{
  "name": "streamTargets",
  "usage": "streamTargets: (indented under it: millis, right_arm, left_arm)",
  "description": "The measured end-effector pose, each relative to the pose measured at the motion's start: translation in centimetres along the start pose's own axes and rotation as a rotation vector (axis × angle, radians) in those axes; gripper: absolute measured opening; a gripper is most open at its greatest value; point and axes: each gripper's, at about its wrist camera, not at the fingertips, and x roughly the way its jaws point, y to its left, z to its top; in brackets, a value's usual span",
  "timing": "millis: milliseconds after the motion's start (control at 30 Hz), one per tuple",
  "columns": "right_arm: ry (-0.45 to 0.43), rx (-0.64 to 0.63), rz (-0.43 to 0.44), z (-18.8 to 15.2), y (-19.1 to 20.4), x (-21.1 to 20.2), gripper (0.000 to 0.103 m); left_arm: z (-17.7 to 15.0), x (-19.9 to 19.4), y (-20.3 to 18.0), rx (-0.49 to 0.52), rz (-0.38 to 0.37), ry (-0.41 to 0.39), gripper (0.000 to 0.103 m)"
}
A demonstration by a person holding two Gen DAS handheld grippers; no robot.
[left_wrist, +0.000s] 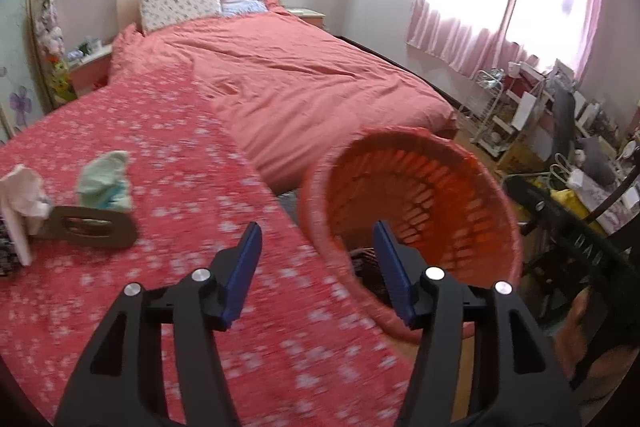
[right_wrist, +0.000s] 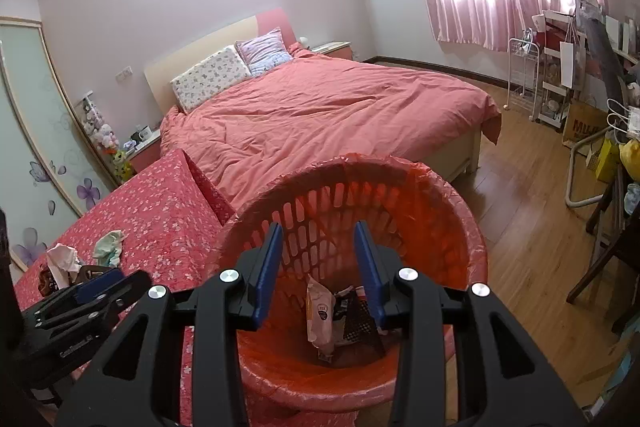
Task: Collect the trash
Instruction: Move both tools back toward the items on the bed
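Observation:
An orange slatted trash basket [right_wrist: 460,227] with a red bag liner stands on the floor beside the red floral bedspread [right_wrist: 160,203]. Inside lie a white wrapper [right_wrist: 320,311] and a dark wrapper [right_wrist: 360,323]. My right gripper [right_wrist: 316,267] is open and empty above the basket's mouth. My left gripper [left_wrist: 316,267] is open and empty, between the bedspread and the basket [left_wrist: 480,187]. On the bedspread lie a crumpled green tissue [left_wrist: 105,181], a white crumpled tissue [left_wrist: 24,189] and a brown cardboard piece [left_wrist: 94,227]. The left gripper also shows in the right wrist view [right_wrist: 96,291].
A bed with a coral duvet [left_wrist: 300,75] fills the middle. Wooden floor [right_wrist: 532,211] lies to the right. A cluttered desk, white wire rack [right_wrist: 524,75] and dark chair [left_wrist: 568,227] stand at the right under pink curtains. A nightstand [left_wrist: 88,67] stands far left.

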Motion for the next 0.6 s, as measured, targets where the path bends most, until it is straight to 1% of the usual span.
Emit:
streamTargets:
  millis: [167, 267, 600]
  right_arm:
    - [0.002, -0.028, 0.003, -0.1, 1.3, -0.1, 0.040]
    - [0.007, -0.049, 0.020, -0.3, 2.7, -0.1, 0.040]
    - [0.047, -0.137, 0.082, -2.2, 8.1, 0.1, 0.040]
  left_arm:
    - [-1.0, -2.3, 2.4, 0.006, 0.069, -0.031, 0.062]
    - [-1.6, -3.6, 4.1, -0.006, 0.097, -0.042, 0.063]
    - [-3.2, -7.1, 10.7, -0.093, 0.200, -0.061, 0.065]
